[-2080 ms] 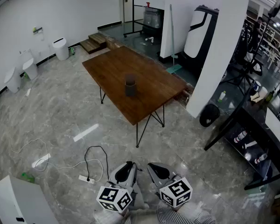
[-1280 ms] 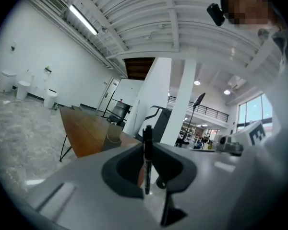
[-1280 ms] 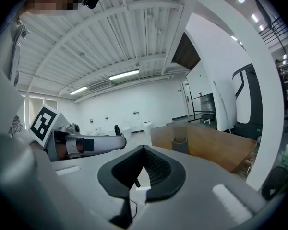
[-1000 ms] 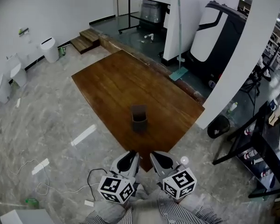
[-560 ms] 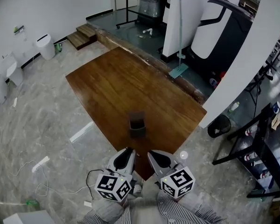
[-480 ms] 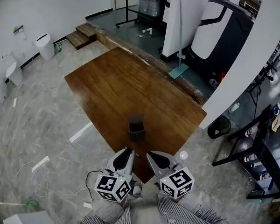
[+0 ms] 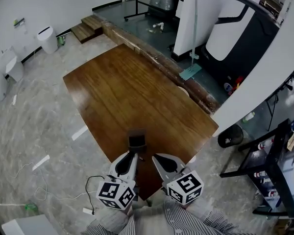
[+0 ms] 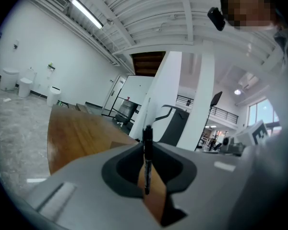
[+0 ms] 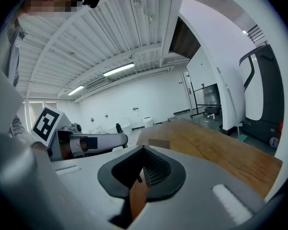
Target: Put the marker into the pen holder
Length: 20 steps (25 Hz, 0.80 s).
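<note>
A dark square pen holder [image 7: 136,141] stands near the front corner of the brown wooden table [image 7: 132,92]. Both grippers hover side by side just short of it, over the table's near edge. My left gripper [image 7: 132,154] is shut on a black marker [image 8: 147,152], which stands upright between its jaws in the left gripper view. My right gripper [image 7: 155,157] is shut with nothing in it; its ribbed pads [image 9: 153,171] show bare. The left gripper [image 8: 146,188] and the right gripper [image 9: 137,186] both point across the tabletop.
Grey marble floor surrounds the table. A cable and power strip [image 7: 88,210] lie on the floor at the left. A white pillar [image 7: 264,82], a treadmill [image 7: 240,28] and a black shelf rack [image 7: 272,175] stand to the right. White bins [image 7: 48,38] line the left wall.
The person has walked up to the table, which has come nearer and larger. The pen holder now stands right ahead of both grippers. The grippers keep their side-by-side pose.
</note>
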Each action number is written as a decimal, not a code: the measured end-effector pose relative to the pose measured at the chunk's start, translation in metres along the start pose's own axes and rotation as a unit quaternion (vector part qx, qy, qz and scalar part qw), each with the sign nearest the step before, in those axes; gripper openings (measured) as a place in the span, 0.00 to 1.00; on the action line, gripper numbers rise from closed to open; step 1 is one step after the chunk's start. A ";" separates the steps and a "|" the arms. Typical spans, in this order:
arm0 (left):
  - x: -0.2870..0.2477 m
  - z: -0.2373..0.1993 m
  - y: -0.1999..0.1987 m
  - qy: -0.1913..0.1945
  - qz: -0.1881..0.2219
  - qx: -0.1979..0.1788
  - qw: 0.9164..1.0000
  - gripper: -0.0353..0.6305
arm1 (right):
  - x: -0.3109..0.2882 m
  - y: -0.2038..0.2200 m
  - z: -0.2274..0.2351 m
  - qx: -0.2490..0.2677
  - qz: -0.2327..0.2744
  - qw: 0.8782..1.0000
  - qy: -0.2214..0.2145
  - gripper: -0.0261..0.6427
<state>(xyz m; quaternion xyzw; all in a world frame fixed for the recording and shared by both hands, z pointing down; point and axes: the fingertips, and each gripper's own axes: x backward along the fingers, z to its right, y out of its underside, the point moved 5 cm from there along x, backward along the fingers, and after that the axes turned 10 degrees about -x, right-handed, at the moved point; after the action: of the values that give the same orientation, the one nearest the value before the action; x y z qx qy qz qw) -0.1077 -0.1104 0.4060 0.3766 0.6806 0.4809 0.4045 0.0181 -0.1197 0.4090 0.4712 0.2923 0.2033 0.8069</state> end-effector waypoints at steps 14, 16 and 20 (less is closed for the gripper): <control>-0.022 -0.035 -0.011 -0.040 0.012 -0.011 0.999 0.13 | -0.035 0.011 0.015 -0.037 -0.027 0.999 -0.004 0.04; -0.026 -0.040 -0.011 -0.042 0.017 -0.011 0.999 0.13 | -0.042 0.015 0.018 -0.042 -0.032 0.999 -0.002 0.04; -0.037 -0.051 -0.010 -0.041 0.023 -0.010 0.999 0.13 | -0.050 0.022 0.026 -0.053 -0.039 0.998 0.008 0.04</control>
<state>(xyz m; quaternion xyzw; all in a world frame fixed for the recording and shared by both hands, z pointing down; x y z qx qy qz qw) -0.1414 -0.1639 0.4146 0.4076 0.6501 0.4810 0.4241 -0.0035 -0.1560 0.4522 0.4148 0.3054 0.1905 0.8357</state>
